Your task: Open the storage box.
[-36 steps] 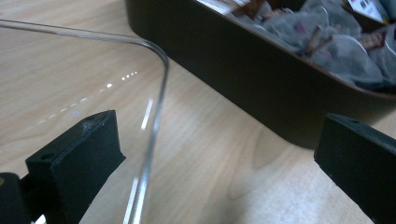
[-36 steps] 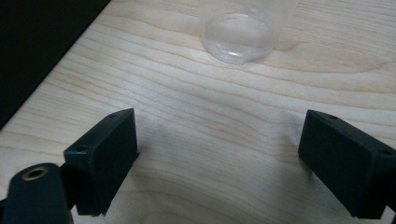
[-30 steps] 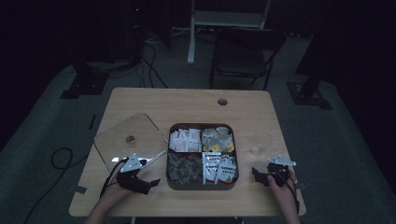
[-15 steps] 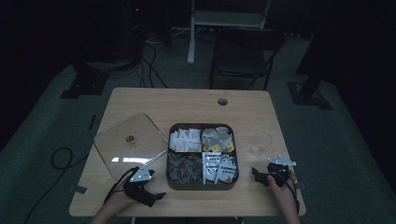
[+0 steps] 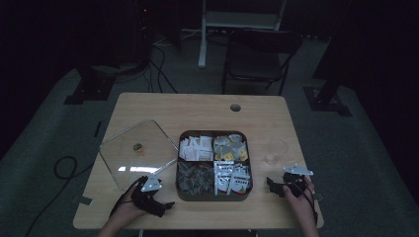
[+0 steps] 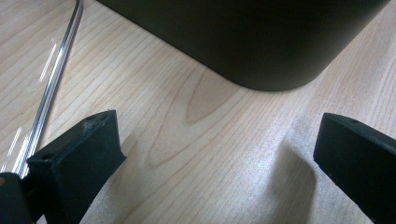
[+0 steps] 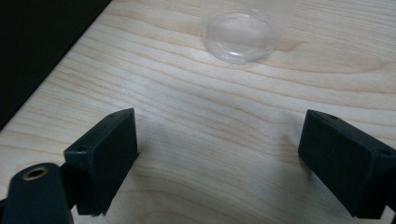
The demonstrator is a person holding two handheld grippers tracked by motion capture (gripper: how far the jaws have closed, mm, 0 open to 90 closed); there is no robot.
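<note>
Resting left gripper (image 5: 165, 205) beside box (image 5: 213, 196) edge

The left gripper (image 5: 165, 205) sits low at the near left, held in the person's left hand (image 5: 129, 206), its jaws spread wide and empty, pointing right. The right gripper (image 5: 271, 183) rests at the near right in the right hand (image 5: 298, 193), jaws likewise wide apart, aimed left and forward.
</note>
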